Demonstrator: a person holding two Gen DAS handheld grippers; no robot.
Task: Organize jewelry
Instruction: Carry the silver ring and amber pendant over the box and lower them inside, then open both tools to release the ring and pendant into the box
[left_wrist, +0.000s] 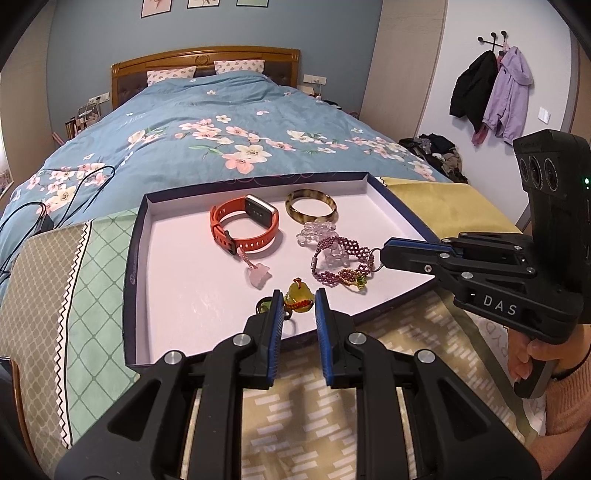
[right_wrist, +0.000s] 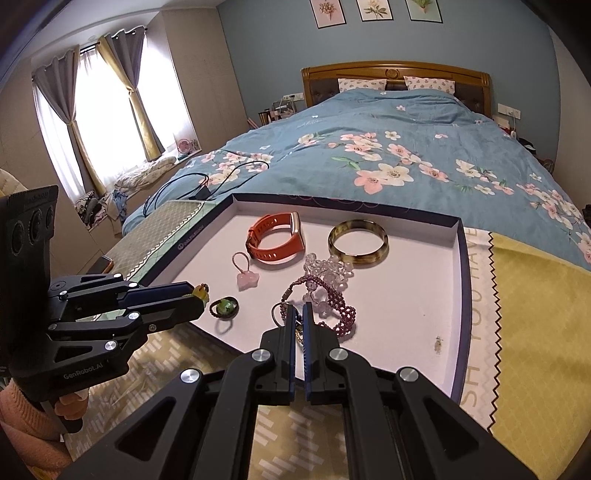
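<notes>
While jewelry (left_wrist: 341, 264) near tray rim (left_wrist: 406, 218)

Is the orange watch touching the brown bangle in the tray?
Apart. In the right wrist view, bare white tray floor shows plainly between the orange watch and the brown bangle; the left wrist view shows the same gap.

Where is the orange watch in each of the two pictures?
Left wrist view: the orange watch lies in the far left part of the white tray, left of the brown bangle.
Right wrist view: the orange watch lies at the far middle of the white tray, again left of the brown bangle.
Shared landmark: the brown bangle, right beside the watch in both.
</notes>
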